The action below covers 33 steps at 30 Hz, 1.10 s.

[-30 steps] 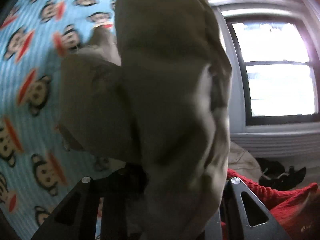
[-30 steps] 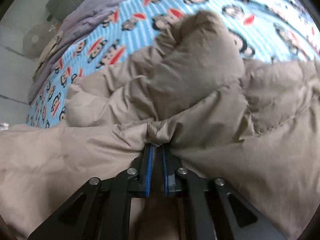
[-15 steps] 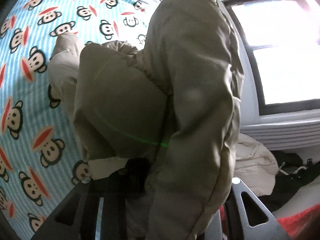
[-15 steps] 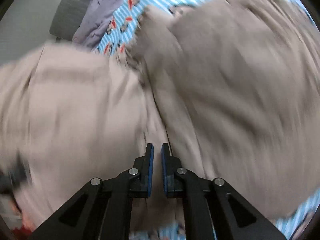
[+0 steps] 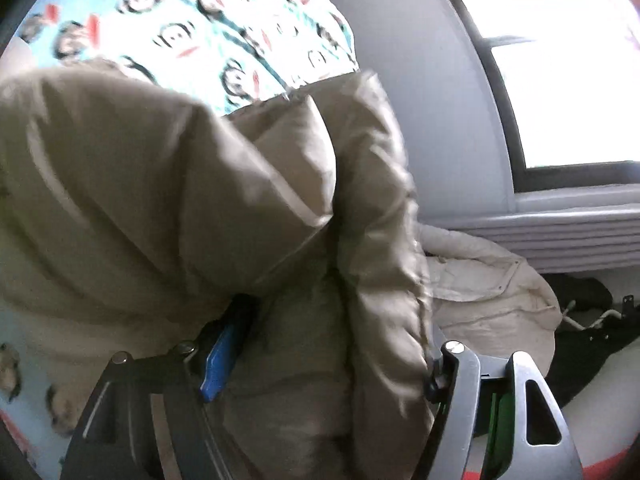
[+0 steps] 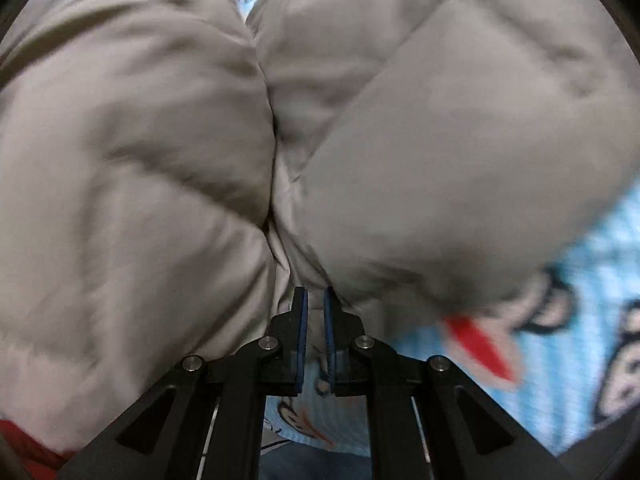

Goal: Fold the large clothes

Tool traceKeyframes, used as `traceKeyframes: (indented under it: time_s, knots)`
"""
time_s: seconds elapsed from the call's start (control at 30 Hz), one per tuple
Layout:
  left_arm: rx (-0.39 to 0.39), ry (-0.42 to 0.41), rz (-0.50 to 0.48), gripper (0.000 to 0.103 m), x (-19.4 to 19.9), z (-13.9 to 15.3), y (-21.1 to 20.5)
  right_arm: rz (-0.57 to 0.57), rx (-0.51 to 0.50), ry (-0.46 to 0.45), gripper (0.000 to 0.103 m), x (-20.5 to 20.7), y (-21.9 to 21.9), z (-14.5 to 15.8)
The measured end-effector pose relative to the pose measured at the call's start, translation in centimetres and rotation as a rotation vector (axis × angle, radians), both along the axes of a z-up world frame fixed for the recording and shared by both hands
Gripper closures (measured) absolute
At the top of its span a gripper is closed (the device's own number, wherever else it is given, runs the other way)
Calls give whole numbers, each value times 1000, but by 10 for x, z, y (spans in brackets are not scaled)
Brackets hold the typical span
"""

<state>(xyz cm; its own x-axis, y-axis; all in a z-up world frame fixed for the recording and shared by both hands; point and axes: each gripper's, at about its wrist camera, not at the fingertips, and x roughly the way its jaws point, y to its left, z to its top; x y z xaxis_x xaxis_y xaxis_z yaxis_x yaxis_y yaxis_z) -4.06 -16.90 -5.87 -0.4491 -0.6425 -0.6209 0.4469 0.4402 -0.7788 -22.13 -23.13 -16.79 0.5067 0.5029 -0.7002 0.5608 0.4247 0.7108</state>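
A beige quilted puffer jacket (image 5: 168,200) fills most of the left wrist view and also fills the right wrist view (image 6: 140,152). My left gripper (image 5: 320,360) has its jaws spread wide, with a thick bunch of the jacket lying between them; one blue pad (image 5: 218,356) shows, the other finger is hidden by cloth. My right gripper (image 6: 315,300) has its blue pads almost together at the jacket's lower fold, and a thin bit of cloth seems pinched at the tips. The jacket hangs over the bed sheet.
A light-blue sheet with a monkey print (image 5: 224,28) covers the bed, also in the right wrist view (image 6: 560,340). A window (image 5: 568,64) and sill lie right. A cream garment (image 5: 492,280) and dark clothes (image 5: 584,340) lie below it. Red fabric (image 6: 24,440) shows lower left.
The jacket has swung closer to both cameras. My left gripper has opened wide around the bunched cloth, showing a blue pad. The right view has tilted down towards the sheet.
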Motion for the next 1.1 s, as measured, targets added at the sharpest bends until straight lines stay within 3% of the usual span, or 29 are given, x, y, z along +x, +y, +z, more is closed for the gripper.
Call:
traceKeyframes:
  time_s: [0.1, 0.17, 0.2, 0.23, 0.27, 0.3, 0.43, 0.57, 0.6, 0.63, 0.67, 0.73, 0.83, 0.9, 1.0, 1.1]
  knots:
    - [12, 52, -21, 32, 3, -31, -34, -56, -72, 17, 93, -25, -22, 16]
    - [36, 44, -46, 32, -2, -42, -54, -110, -124, 27, 85, -45, -41, 29]
    - [56, 23, -57, 32, -5, -46, -64, -128, -137, 27, 66, -51, -47, 34]
    - [66, 4, -66, 32, -4, -49, -75, -162, -159, 18, 38, -62, -56, 44]
    - [78, -17, -77, 32, -5, -49, -84, -196, -184, 0, 30, -71, -64, 54]
    - [90, -35, -85, 32, -7, -50, -91, -219, -200, -26, 29, -79, -69, 63]
    - [121, -62, -104, 32, -4, -63, -113, -213, -175, -147, 29, -99, -82, 90]
    - [139, -132, -114, 32, -5, -52, -118, -118, -173, -157, 29, -61, -76, 90]
    - [117, -167, -104, 32, -4, -41, -116, -91, -211, -118, 35, -45, -74, 86]
    - [91, -223, -89, 32, 0, -27, -107, -69, -267, -79, 69, -32, -71, 82]
    - [79, -304, -63, 32, 4, -10, -96, -49, -299, -53, 81, -26, -71, 78]
    - [93, -486, 17, 32, 18, 15, -70, -41, -379, -16, 85, -28, -70, 76]
    - [170, -647, 128, 32, 41, 20, -32, -28, -460, 37, 86, -39, -78, 70]
    - [260, -661, 178, 32, 58, 4, -15, -46, -439, 75, 86, -49, -86, 58]
    - [277, -615, 210, 32, 66, -21, -17, -89, -382, 112, 86, -61, -101, 38]
    - [293, -722, 152, 32, 48, -36, -60, -117, -360, 134, 86, -70, -110, 28]
